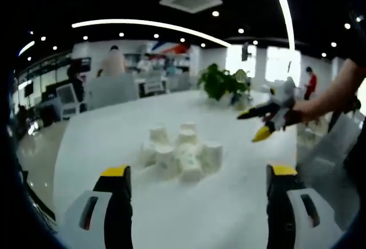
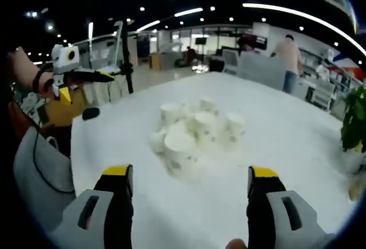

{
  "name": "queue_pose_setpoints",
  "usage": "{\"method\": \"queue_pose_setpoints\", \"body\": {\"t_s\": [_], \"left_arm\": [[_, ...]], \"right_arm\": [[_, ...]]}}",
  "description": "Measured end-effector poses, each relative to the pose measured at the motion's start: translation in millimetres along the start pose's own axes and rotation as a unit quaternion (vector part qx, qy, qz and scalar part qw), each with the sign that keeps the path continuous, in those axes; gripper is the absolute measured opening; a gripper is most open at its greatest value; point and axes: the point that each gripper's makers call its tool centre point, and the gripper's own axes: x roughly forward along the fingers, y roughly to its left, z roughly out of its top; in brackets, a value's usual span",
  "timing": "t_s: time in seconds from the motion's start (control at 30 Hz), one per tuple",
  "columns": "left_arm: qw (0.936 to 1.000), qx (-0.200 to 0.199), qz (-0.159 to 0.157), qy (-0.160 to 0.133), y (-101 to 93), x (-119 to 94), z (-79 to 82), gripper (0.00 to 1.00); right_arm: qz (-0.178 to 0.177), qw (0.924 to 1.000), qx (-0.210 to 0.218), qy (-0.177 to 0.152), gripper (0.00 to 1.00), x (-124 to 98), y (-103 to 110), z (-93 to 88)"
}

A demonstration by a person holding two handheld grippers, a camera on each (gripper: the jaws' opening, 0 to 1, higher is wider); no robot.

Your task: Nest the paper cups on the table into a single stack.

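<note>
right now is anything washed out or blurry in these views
Left gripper view: the white paper cups blur into the bright white table, soft edges; ceiling light strips bend from fisheye. Right gripper view: cups slightly sharper, table still glary, background people soft.

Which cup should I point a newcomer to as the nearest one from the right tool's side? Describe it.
Start at the white table and find the cluster of upturned paper cups at its middle. The cup at the cluster's near edge, facing the right tool, looms largest, its flat round base up.
</note>
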Motion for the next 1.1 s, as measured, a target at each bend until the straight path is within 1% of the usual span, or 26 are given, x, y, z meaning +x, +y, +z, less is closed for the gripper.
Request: {"method": "queue_pose_setpoints", "body": {"t_s": [0.07,0.1,0.13,0.17,0.23,0.33,0.37,0.4,0.47,0.53,0.57,0.63,0.67,0.73,0.93,1.0,1.1], "left_arm": [[1.0,0.0,0.007,0.001,-0.9,-3,0.3,0.97],[0.9999,-0.005,0.015,0.001,-1.1,-6,1.1,0.97],[0.9998,-0.007,0.021,0.0,-0.9,-8,2.4,0.97],[0.9995,-0.012,0.03,-0.003,-0.8,-11,3.9,0.97],[0.9992,-0.018,0.035,-0.007,-2.4,-13,5.4,0.97],[0.999,-0.015,0.041,-0.006,-6.3,-16,6.6,0.97],[0.9989,-0.014,0.043,-0.007,-8.0,-18,7.2,0.97],[0.9989,-0.013,0.043,-0.008,-8.6,-19,6.8,0.97],[0.9989,-0.008,0.045,-0.009,-10.8,-21,5.6,0.96],[0.9989,-0.009,0.047,-0.003,-10.8,-23,2.5,0.96],[0.9989,-0.011,0.047,-0.003,-11.0,-25,1.9,0.96],[0.9988,-0.01,0.048,-0.008,-11.1,-28,2.3,0.96],[0.9985,-0.014,0.052,-0.01,-9.4,-30,2.0,0.96],[0.9982,-0.021,0.055,-0.011,-8.4,-31,1.0,0.97],[0.9979,-0.021,0.059,-0.016,-9.3,-34,3.6,0.96],[0.9977,-0.022,0.06,-0.022,-8.9,-35,5.5,0.96],[0.9979,-0.019,0.056,-0.025,-10.2,-34,6.6,0.96]], "right_arm": [[0.02,0.9997,-0.015,0.002,0.77,18,5,0.5],[0.038,0.999,-0.025,0.006,0.77,29,11,0.0],[0.047,0.9981,-0.036,0.013,0.77,35,14,-0.9],[0.057,0.9966,-0.054,0.024,0.77,44,17,-1.2],[0.065,0.9936,-0.087,0.031,0.74,57,16,0.5],[0.065,0.9931,-0.092,0.031,0.65,68,12,5.1],[0.071,0.9933,-0.085,0.033,0.62,74,8,5.6],[0.079,0.9935,-0.075,0.033,0.58,78,8,6.5],[0.079,0.9928,-0.084,0.036,0.52,86,2,6.1],[0.086,0.992,-0.083,0.039,0.45,86,3,7.2],[0.096,0.9916,-0.076,0.041,0.42,86,7,6.5],[0.096,0.9901,-0.089,0.05,0.37,84,7,3.3],[0.093,0.9887,-0.101,0.06,0.37,84,5,-0.1],[0.095,0.9889,-0.094,0.064,0.37,82,6,-1.0],[0.083,0.988,-0.105,0.077,0.37,77,0,-5.0],[0.08,0.9875,-0.11,0.081,0.37,75,-2,-7.7],[0.075,0.9873,-0.113,0.083,0.37,71,-2,-9.6]]}}
